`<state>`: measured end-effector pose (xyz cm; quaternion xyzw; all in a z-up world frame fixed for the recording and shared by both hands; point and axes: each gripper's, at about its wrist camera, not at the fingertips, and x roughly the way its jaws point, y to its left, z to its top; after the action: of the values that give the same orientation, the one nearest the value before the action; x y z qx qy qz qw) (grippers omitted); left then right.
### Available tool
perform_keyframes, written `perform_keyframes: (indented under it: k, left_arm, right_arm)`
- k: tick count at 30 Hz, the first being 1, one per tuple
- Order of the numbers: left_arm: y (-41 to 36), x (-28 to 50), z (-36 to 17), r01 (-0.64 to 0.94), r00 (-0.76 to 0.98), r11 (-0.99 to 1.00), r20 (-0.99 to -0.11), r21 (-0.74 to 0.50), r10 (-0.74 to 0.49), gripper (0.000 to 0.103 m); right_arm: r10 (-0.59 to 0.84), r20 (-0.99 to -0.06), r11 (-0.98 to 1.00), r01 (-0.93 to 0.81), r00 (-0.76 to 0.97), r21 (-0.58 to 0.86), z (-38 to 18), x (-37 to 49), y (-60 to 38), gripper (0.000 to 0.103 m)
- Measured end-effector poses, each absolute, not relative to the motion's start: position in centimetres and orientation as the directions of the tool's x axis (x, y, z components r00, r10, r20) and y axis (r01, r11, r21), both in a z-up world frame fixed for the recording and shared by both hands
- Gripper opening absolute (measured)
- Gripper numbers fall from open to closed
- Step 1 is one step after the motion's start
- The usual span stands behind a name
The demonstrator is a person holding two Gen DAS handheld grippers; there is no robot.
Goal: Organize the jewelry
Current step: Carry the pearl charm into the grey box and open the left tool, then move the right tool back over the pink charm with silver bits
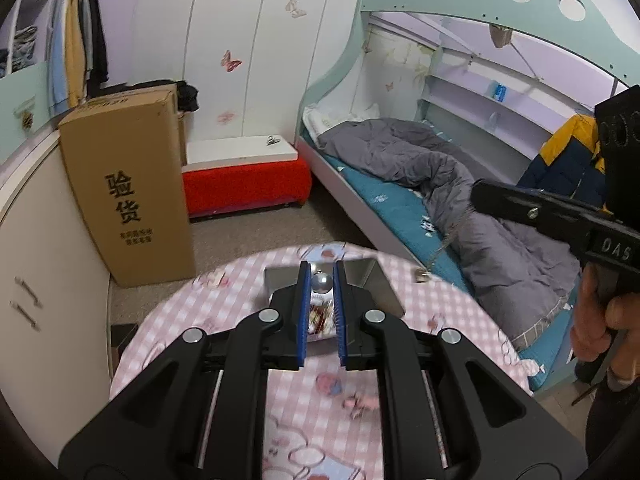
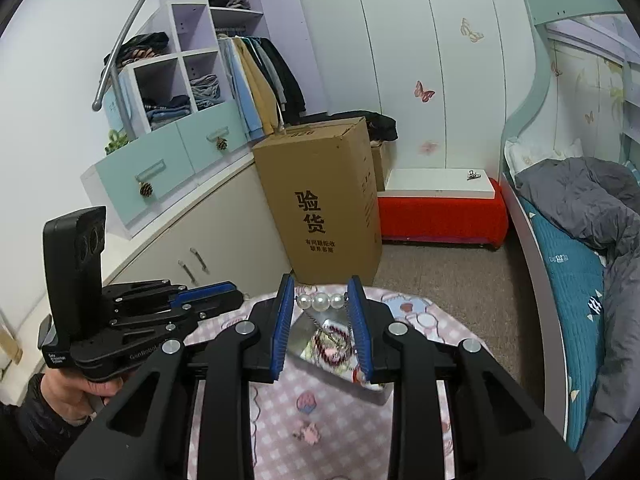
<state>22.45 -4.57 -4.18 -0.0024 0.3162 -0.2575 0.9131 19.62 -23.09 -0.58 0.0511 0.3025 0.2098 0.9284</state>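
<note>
My left gripper (image 1: 322, 276) is shut on a silver bead (image 1: 322, 283) and holds it above an open metal tin (image 1: 376, 284) on the round pink-checked table (image 1: 224, 292). My right gripper (image 2: 320, 292) is shut on a pearl necklace (image 2: 320, 301): three pearls span the gap between the blue pads (image 2: 285, 312), and its chain hangs down into the tin (image 2: 316, 352), which holds more jewelry. In the left wrist view the right gripper (image 1: 478, 194) is up at the right with the thin chain (image 1: 440, 248) dangling from it. A small pink piece (image 2: 308, 432) lies on the cloth.
A tall cardboard box (image 1: 128, 184) stands on the floor beyond the table, next to a red bench (image 1: 248, 184). A bunk bed with a grey quilt (image 1: 440, 168) is on the right. Cabinets and a wardrobe (image 2: 180, 152) line the left wall.
</note>
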Motion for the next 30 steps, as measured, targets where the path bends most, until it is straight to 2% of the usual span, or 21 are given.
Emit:
perform_keyframes:
  k: [7, 13, 14, 15, 16, 17, 19, 30]
  left_arm:
    - [-6.9, 25.9, -3.0, 0.49, 0.639, 0.852, -0.589, -0.185, -0.495, 0.011]
    - [-8.2, 28.5, -5.5, 0.477, 0.577, 0.85, -0.65, -0.223, -0.494, 0.012]
    - [-8.5, 28.8, -6.1, 0.475, 0.566, 0.853, -0.667, -0.217, -0.485, 0.012]
    - [-8.8, 29.2, -6.9, 0.462, 0.551, 0.863, -0.696, -0.204, -0.46, 0.013]
    - [-8.9, 29.6, -7.3, 0.447, 0.547, 0.874, -0.716, -0.189, -0.434, 0.024]
    - [-9.0, 29.9, -7.9, 0.42, 0.548, 0.893, -0.739, -0.164, -0.393, 0.052]
    - [-8.5, 30.1, -8.3, 0.345, 0.591, 0.932, -0.747, -0.109, -0.306, 0.09]
    - [-5.9, 27.1, -6.1, 0.242, 0.735, 0.97, -0.645, -0.04, -0.21, 0.091]
  right_arm:
    - [0.412, -0.58, 0.911, -0.322, 0.703, 0.256, -1.5, 23.6, -23.4, 0.026]
    - [0.403, -0.65, 0.915, -0.269, 0.644, 0.301, -4.6, 26.6, -23.3, 0.027]
    - [0.398, -0.664, 0.917, -0.255, 0.633, 0.307, -5.2, 26.9, -23.4, 0.031]
    - [0.392, -0.682, 0.919, -0.227, 0.618, 0.322, -6.1, 27.3, -23.6, 0.04]
    - [0.386, -0.693, 0.92, -0.197, 0.608, 0.339, -6.9, 27.6, -23.9, 0.068]
    - [0.379, -0.695, 0.921, -0.176, 0.611, 0.348, -7.4, 27.7, -24.2, 0.086]
    - [0.359, -0.688, 0.922, -0.124, 0.63, 0.367, -8.1, 27.5, -25.1, 0.095]
    - [0.297, -0.674, 0.932, -0.051, 0.676, 0.359, -7.7, 26.3, -26.8, 0.095]
